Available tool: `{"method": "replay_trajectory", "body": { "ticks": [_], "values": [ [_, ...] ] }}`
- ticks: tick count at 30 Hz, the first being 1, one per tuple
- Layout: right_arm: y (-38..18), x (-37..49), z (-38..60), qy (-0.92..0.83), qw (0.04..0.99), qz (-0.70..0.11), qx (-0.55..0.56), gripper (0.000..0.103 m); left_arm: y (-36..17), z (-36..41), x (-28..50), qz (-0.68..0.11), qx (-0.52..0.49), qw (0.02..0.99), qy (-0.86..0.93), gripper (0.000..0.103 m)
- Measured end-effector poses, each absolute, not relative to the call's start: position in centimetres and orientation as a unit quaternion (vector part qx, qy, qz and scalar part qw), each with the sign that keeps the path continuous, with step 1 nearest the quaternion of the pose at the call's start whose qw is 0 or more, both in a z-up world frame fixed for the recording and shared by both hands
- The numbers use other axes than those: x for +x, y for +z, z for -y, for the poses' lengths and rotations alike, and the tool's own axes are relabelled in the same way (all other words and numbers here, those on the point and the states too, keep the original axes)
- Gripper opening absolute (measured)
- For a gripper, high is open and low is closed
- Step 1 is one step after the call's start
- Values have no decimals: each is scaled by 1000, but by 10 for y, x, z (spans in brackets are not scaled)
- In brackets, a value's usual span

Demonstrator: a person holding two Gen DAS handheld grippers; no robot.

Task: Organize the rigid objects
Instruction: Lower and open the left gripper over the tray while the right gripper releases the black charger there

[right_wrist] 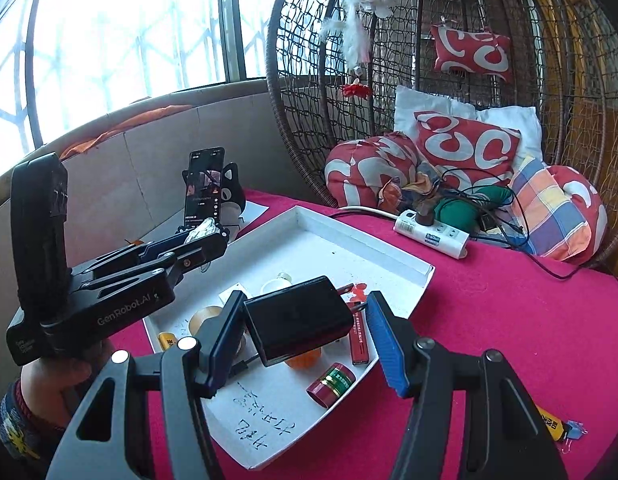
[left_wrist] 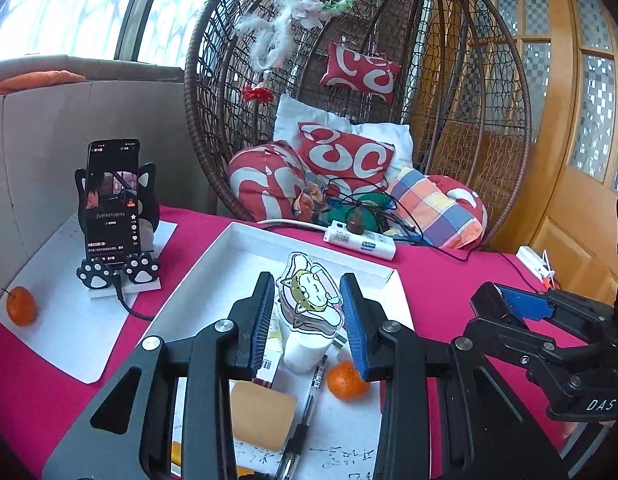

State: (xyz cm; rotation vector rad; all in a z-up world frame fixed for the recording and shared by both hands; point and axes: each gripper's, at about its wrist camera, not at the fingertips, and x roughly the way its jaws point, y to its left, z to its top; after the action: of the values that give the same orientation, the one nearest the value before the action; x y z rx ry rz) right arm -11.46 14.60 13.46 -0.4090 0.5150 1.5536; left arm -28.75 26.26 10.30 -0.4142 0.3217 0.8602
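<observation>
A white tray (left_wrist: 213, 256) lies on the pink table; it also shows in the right wrist view (right_wrist: 389, 258). My left gripper (left_wrist: 309, 320) holds a flat cartoon cat figure (left_wrist: 311, 300) between its blue pads above the tray. Below it lie a white bottle (left_wrist: 305, 350), a tangerine (left_wrist: 347, 380), a pen (left_wrist: 305, 412) and a tan pad (left_wrist: 263, 414). My right gripper (right_wrist: 305, 344) is open, with a black charger (right_wrist: 299, 322) between its fingers, resting against the left pad. A red-green tin (right_wrist: 331, 384) and a red lighter (right_wrist: 359, 342) lie in the tray.
A phone on a cat-paw stand (left_wrist: 115, 216) stands on white paper at the left, with a second tangerine (left_wrist: 21, 305). A white power strip (left_wrist: 359, 240) with cables lies at the back by the wicker chair. A yellow lighter (right_wrist: 553, 424) lies on the cloth at the right.
</observation>
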Motion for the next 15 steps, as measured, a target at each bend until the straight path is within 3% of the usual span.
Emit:
{"method": "replay_trajectory", "body": {
  "ticks": [15],
  "values": [
    [125, -101, -180, 665, 681, -253, -171, 61, 95, -331, -281, -197, -207, 844, 453, 33]
  ]
}}
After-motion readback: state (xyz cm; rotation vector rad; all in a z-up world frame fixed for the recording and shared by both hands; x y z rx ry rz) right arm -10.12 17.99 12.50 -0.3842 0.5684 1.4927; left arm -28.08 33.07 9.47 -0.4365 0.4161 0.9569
